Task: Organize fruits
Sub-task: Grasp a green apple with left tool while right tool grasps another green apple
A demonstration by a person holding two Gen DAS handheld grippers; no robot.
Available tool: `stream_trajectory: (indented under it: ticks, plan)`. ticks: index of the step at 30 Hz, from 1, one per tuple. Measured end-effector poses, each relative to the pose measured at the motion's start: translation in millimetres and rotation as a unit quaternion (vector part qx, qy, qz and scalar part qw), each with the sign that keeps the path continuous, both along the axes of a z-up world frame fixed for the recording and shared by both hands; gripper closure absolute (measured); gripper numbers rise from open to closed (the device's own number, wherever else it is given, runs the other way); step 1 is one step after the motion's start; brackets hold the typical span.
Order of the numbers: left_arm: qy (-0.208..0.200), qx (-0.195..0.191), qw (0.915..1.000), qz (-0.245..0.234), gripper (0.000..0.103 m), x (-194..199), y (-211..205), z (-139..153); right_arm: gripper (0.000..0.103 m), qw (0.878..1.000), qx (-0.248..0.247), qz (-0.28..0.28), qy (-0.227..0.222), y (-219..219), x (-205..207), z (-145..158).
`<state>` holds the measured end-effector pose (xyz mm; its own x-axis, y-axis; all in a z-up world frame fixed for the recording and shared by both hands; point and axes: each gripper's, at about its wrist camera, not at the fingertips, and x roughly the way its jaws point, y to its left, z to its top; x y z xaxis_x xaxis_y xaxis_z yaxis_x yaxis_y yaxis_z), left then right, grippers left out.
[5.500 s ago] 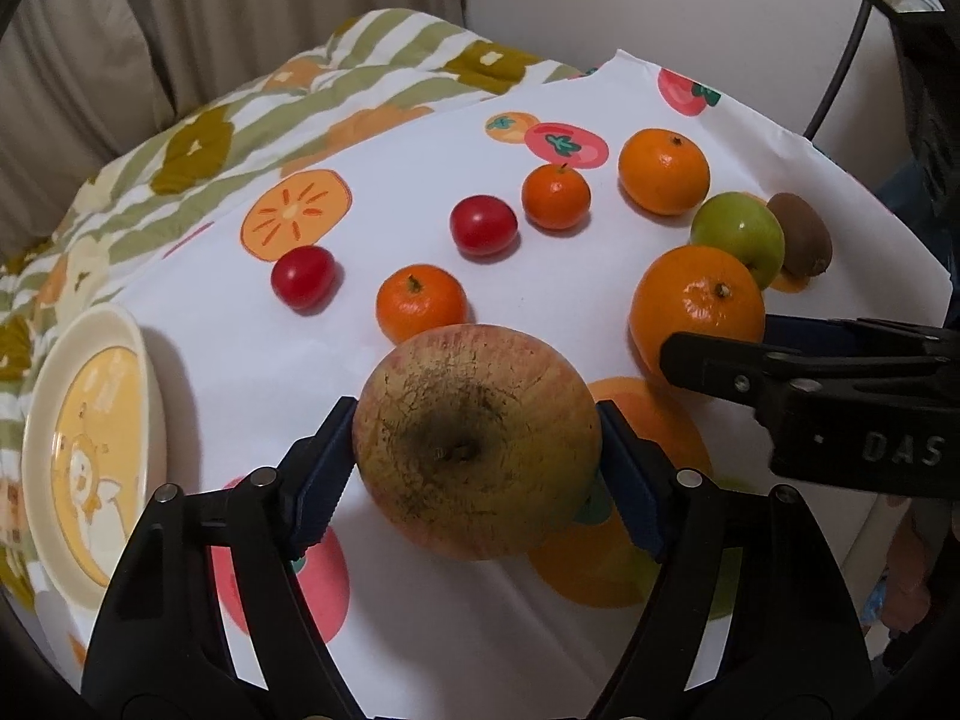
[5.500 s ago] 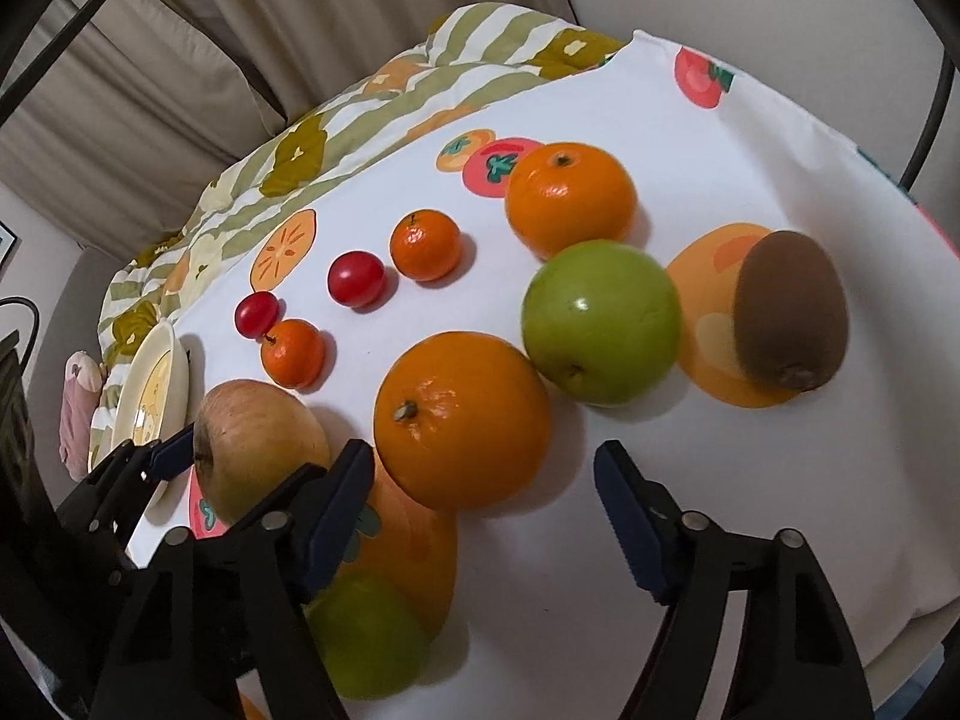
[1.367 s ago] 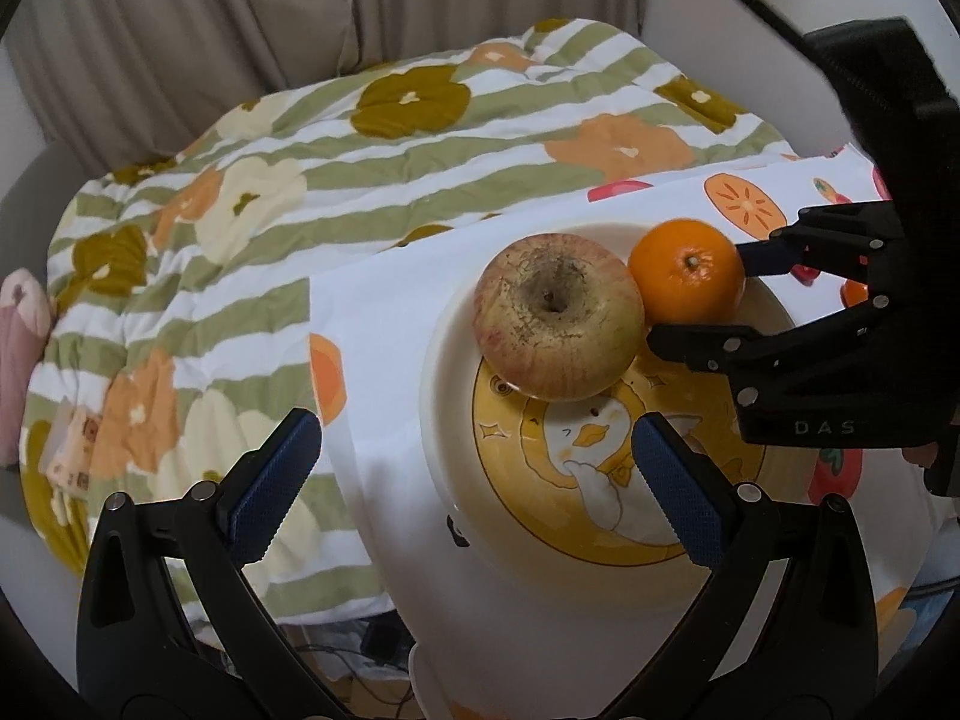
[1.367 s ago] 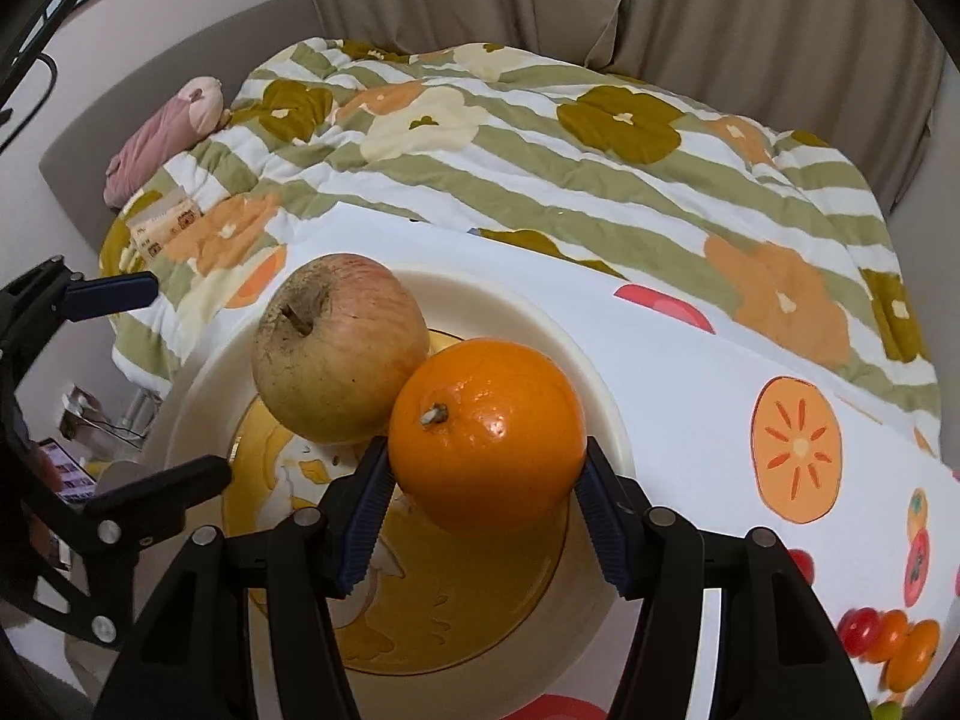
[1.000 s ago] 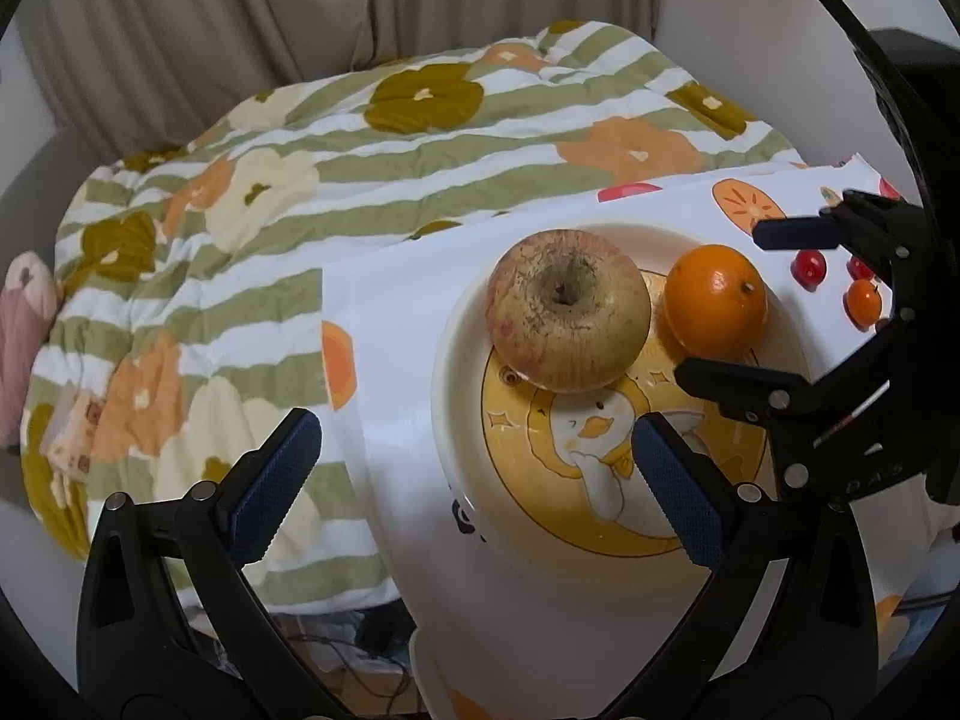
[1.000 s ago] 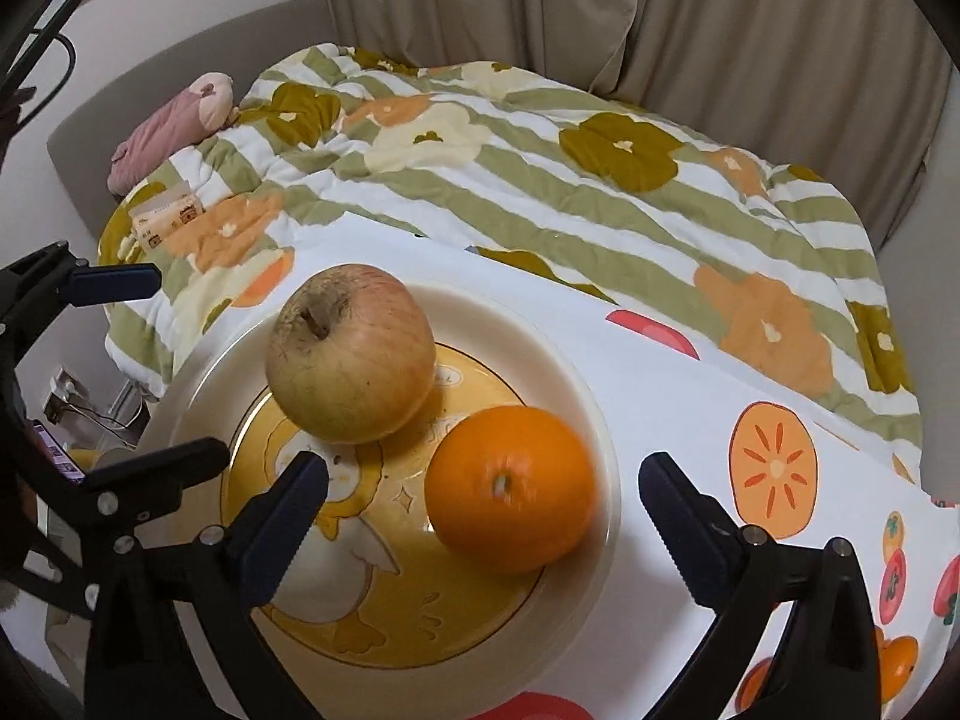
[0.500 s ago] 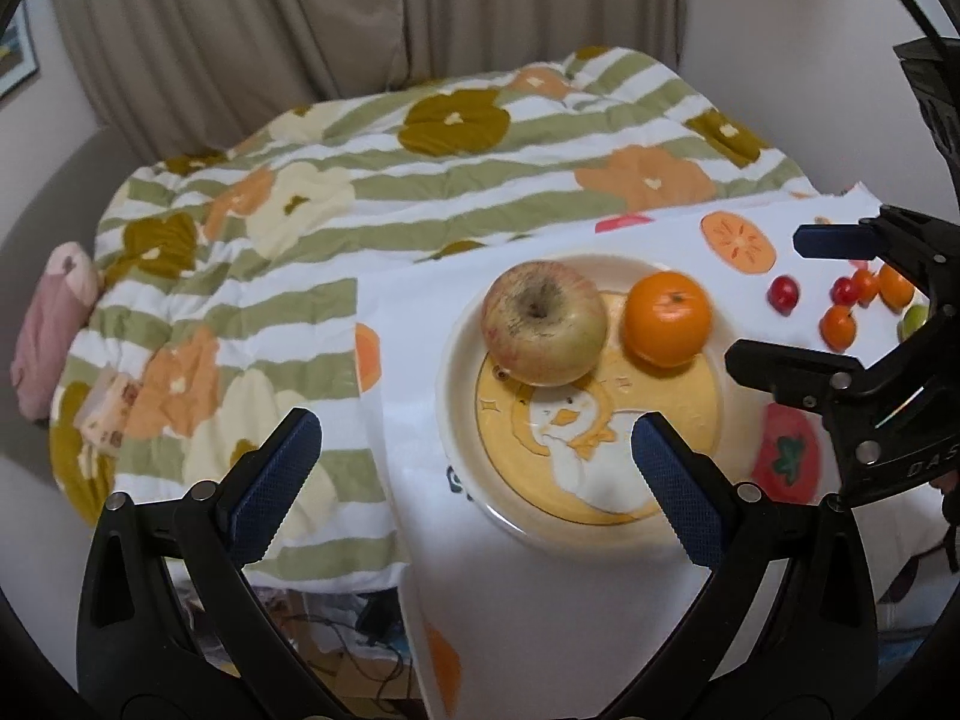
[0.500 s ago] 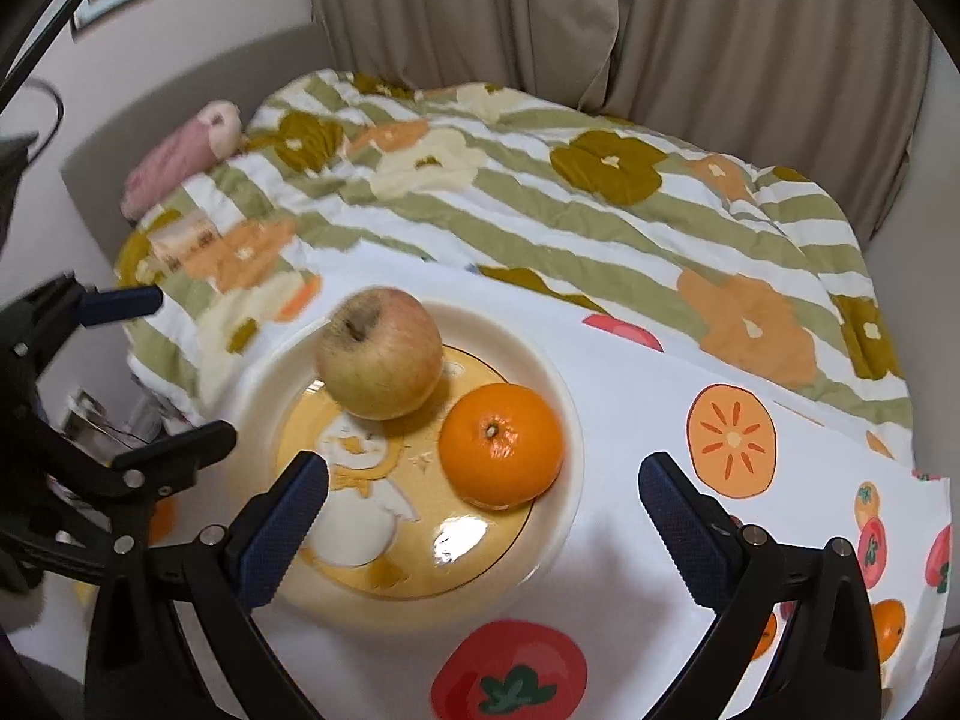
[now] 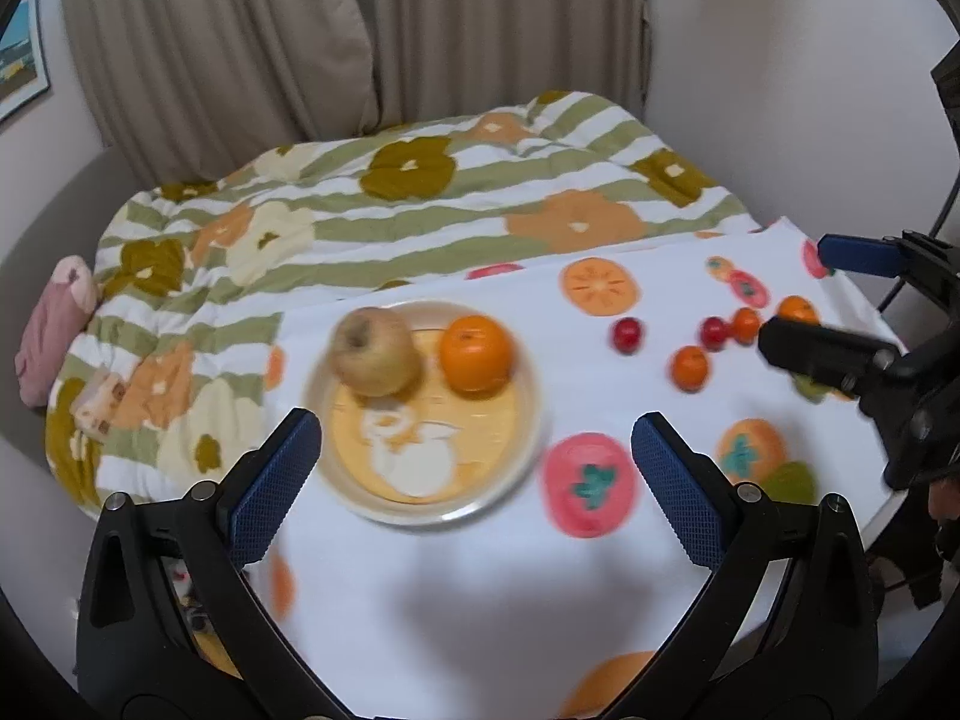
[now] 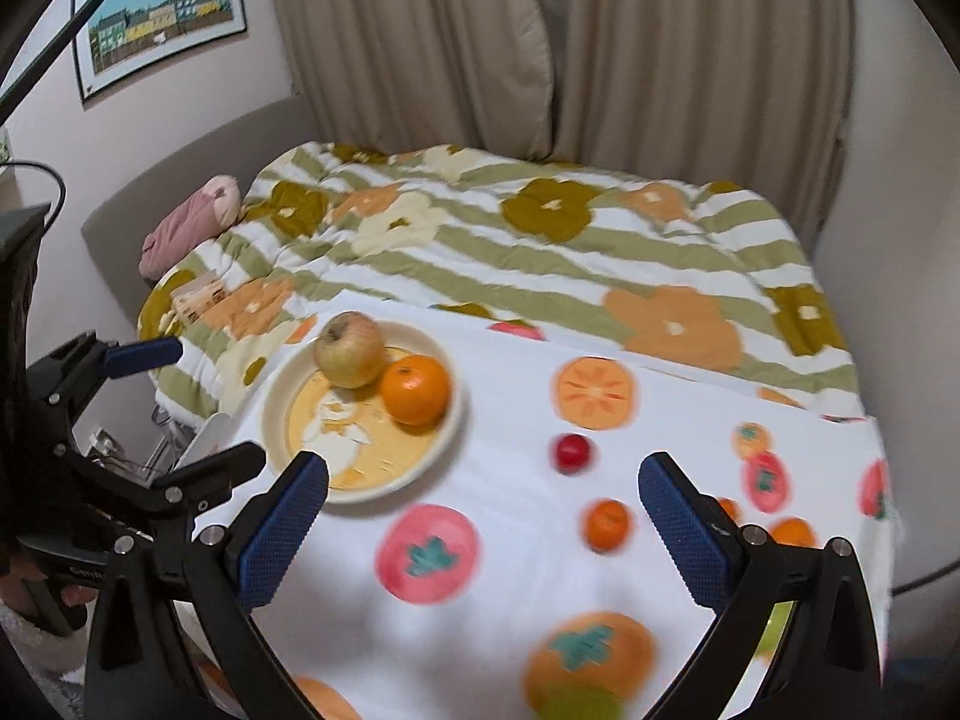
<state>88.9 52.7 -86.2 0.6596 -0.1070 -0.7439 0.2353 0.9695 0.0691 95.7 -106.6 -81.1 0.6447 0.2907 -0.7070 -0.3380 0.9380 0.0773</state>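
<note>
We are hovering both grippers above the table, the left gripper [image 9: 477, 459] spread wide and empty, the right gripper [image 10: 483, 504] likewise. The russet-yellow round apple [image 9: 375, 351] and the big glossy orange [image 9: 476, 353] are sitting touching in the cream duck-print plate [image 9: 510, 483]. Loose on the fruit-print white tablecloth [image 10: 510, 588] are the small red cherry tomato [image 10: 572, 452] and small mandarin [image 10: 607, 524] — round, so we are risking a clumsy pinch squirting one away, or a nudge to the plate's fruit.

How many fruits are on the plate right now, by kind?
Apple: 1
Orange: 1
Total on the plate: 2
</note>
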Motion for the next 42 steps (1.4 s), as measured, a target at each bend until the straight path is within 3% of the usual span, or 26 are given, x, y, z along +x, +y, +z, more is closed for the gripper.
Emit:
stream_trajectory:
  ticks: [4,10,18,24,32,37,42]
  plan:
    - [0.0,-0.009,0.9999,-0.01,0.0,-16,-36,-1,0.0,1.0,-0.002,-0.024,-0.005,-43,-14,3]
    - [0.016,-0.02,0.9991,-0.033,0.0,-43,-93,-22,0.0,0.999,-0.016,-0.043,0.004,-102,-28,-15]
    - [0.05,-0.027,0.9956,-0.075,0.0,-64,-151,-70,0.0,0.997,-0.023,-0.067,0.024,-162,-35,-60]
    - [0.079,-0.029,0.9932,-0.082,0.0,-66,-182,-108,0.0,0.997,-0.021,-0.063,0.048,-184,-27,-98]
    - [0.104,-0.021,0.9912,-0.079,0.014,-63,-200,-139,0.014,0.997,-0.044,-0.02,0.066,-183,-15,-128]
    - [0.12,-0.022,0.9898,-0.074,0.023,-62,-203,-150,0.016,0.996,-0.047,-0.008,0.076,-180,-10,-137]
    - [0.117,-0.014,0.9906,-0.068,0.044,-60,-206,-154,0.02,0.996,-0.046,0.0,0.078,-179,-4,-139]
